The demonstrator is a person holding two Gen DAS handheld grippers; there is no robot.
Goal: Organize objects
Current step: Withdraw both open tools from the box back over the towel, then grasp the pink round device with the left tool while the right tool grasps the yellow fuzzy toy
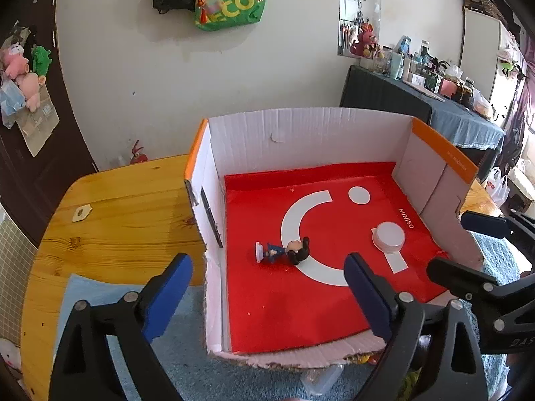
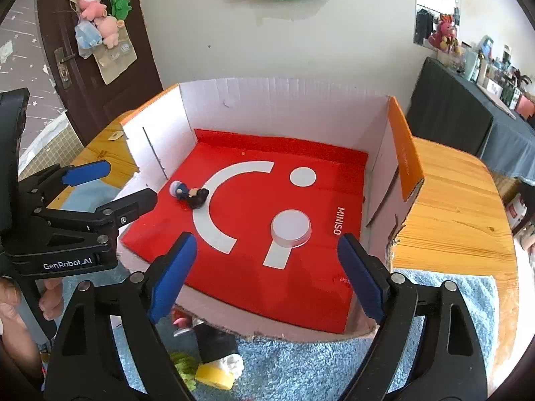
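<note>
So far the figurine [image 1: 283, 251] and white lid [image 1: 389, 236] are in the box [image 1: 301, 127]; both my grippers, left gripper [image 1: 267, 297] and right gripper [image 2: 267, 274], hang apart and empty, and the clutter [image 2: 214, 361] near the box's front is left.

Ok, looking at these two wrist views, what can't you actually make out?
- Objects still outside the box: right wrist view, mostly hidden behind its near wall and the right hand-held gripper.
- Clear container: left wrist view, contents too blurred.
- Figurine: features too small in both views.
- Side table clutter: too small.
</note>
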